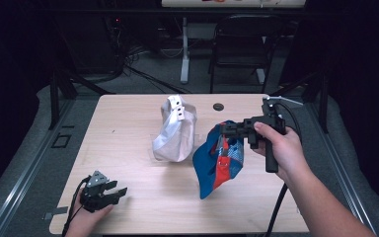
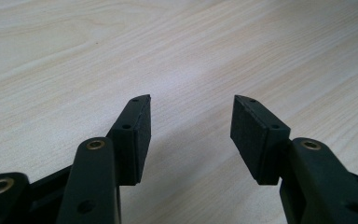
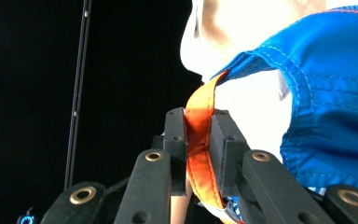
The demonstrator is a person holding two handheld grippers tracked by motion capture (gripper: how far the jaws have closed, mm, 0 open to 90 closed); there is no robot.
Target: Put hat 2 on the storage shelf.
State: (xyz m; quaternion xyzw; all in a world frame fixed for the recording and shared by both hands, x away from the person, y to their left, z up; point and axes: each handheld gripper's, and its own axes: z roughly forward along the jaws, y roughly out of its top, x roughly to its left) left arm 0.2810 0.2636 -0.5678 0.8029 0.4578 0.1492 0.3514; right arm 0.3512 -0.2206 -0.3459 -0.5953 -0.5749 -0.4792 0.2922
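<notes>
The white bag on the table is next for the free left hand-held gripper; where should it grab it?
Probably the white bag's narrow strap end at the top, with its snap tabs, approached from the left: it sticks up, thin enough for open jaws.

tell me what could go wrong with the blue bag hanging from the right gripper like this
The right gripper pinches only the thin orange strap, so the blue bag could slip free if the strap slides between the pads. The bag hangs close beside the white bag; a swing could knock that one over. The left gripper rests open on the table, far from the bag, so nothing could catch it.
</notes>
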